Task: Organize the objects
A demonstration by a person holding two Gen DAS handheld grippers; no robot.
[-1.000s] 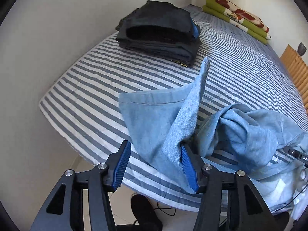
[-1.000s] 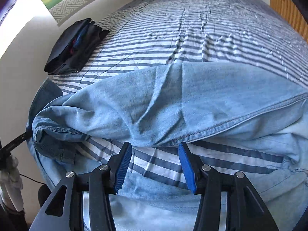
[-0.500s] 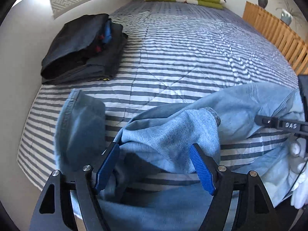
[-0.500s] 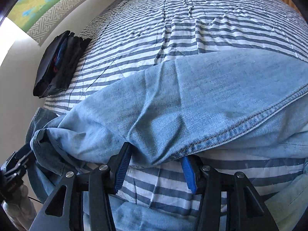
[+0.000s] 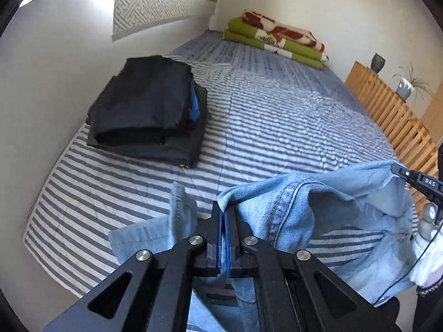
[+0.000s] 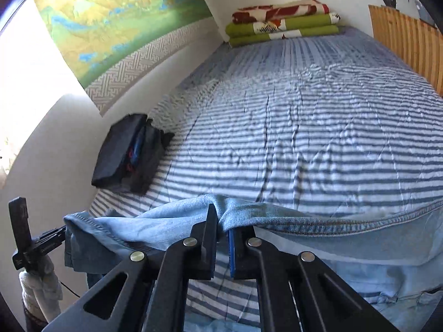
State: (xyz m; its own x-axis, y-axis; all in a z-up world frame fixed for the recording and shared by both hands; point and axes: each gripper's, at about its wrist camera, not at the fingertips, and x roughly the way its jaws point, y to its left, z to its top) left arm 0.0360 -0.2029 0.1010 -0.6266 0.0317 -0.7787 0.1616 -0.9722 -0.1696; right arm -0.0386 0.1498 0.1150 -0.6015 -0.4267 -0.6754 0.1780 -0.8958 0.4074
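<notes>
Pads first: on our left gripper (image 5: 223, 215) the blue pads are pressed flat together with a pinch of the jeans (image 5: 318, 210) caught right at the tips. Our right gripper (image 6: 221, 227) is clamped too, a fold of the same denim bunched between its pads, though a thin slit shows further back between the fingers.

So we've got the jeans by two points along one edge. From the left wrist view the cloth runs off to the right, sagging in a loose loop toward the right gripper (image 5: 420, 179) at the frame edge. From the right wrist view it's mirrored: a seamed edge stretches out right, and the other end trails left to the left gripper (image 6: 30, 246). The long axis of what we're holding lies roughly side to side between our hands, across the near end of the bed (image 6: 318, 138), and the rest of the garment hangs below and lies on the stripes.

The dark stack (image 5: 146, 110) of folded clothes sits ahead and to the left by the wall, well apart from the jeans, and our left hand is the nearer one to it. Our guess is the jeans need spreading and folding on the open stripes ahead before going anywhere near that stack. Further back, the green blanket (image 6: 282, 25) sits at the head of the bed.
</notes>
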